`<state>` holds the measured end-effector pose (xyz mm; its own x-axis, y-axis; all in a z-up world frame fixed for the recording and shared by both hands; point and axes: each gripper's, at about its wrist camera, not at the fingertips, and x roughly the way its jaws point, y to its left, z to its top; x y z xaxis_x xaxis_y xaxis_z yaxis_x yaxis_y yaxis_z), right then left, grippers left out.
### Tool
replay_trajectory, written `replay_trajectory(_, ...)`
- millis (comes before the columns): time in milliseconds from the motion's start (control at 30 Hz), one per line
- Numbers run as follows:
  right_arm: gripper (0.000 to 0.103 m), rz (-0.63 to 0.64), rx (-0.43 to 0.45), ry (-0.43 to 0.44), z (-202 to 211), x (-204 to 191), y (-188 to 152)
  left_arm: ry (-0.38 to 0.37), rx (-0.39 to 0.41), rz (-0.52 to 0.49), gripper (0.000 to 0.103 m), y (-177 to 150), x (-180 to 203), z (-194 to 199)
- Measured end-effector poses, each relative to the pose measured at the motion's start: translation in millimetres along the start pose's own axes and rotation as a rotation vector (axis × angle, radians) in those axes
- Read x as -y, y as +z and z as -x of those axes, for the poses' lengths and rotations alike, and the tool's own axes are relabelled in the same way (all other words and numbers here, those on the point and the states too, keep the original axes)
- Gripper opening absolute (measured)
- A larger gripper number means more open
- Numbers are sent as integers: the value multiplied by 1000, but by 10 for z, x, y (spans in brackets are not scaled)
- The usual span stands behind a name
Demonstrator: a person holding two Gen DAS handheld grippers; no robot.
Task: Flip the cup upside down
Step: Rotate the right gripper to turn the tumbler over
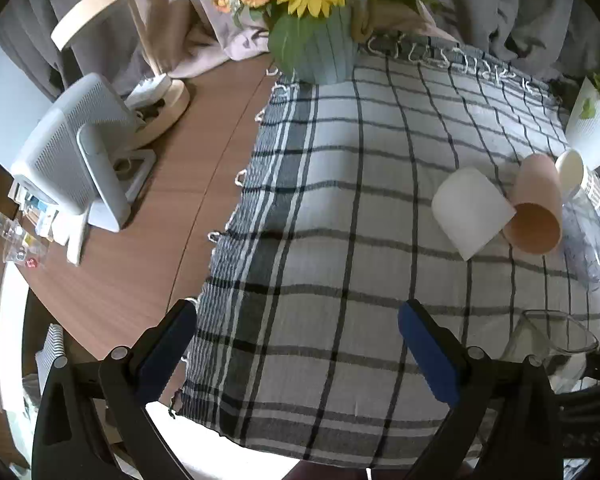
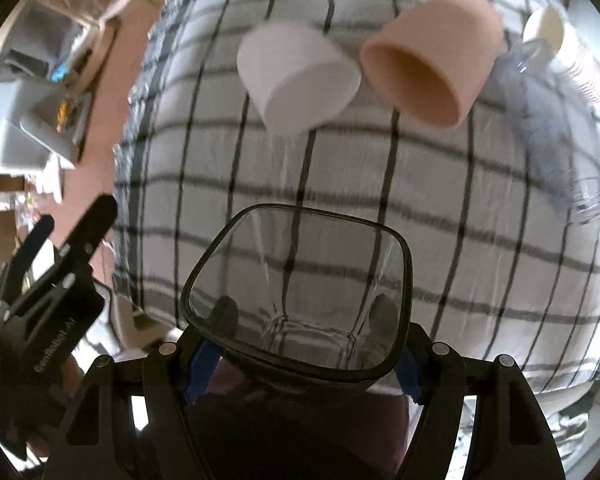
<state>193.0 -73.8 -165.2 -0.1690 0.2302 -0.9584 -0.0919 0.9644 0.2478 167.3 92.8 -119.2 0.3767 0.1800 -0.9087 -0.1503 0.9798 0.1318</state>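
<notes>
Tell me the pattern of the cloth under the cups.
Grey-and-white plaid tablecloth, clearest in the left wrist view.

White lettering on left gripper (image 2: 48,304) body, blurred; reads roughly "GenRobot.AI".

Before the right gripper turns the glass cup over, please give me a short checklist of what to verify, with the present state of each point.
1. Right gripper shut on the glass cup: ok, blue pads on both sides.
2. Grip firm enough for turning: cannot tell.
3. Cup empty: ok, the checked cloth shows through it.
4. Left gripper open and holding nothing: ok.
5. White cup and pink cup apart from the glass: ok.
6. Cup lifted off the cloth: cannot tell.
</notes>
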Motion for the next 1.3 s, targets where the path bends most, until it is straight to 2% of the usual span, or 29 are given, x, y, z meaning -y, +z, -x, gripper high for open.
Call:
replay_trajectory(300, 72, -53, -62, -26, -310, 133, 165, 23, -50, 24, 103, -30, -47, -174)
replay_trajectory(733, 72, -60, -5, -55, -407, 138, 265, 23, -48, 11, 103, -60, -49, -190)
replay_trajectory(867, 86, -61, 54, -43, -289, 112, 220, 16, -30, 7, 103, -85, -63, -146)
replay_trajectory(967, 86, -83, 109, -44, -120, 51, 81, 1, -6, 5, 103, -110, -57, -71)
replay_trajectory(1133, 86, -85, 300, -72, 382, 18, -291, -28, 15, -13, 103, -145, 90, 80)
replay_trajectory(1200, 86, -90, 373, -86, 555, 65, -478, -50, 16, -22, 103, -174, 176, 136)
replay_trajectory(1300, 86, -82, 426, -100, 792, 294, -515, -59, 23, -38, 103, -234, 359, 244)
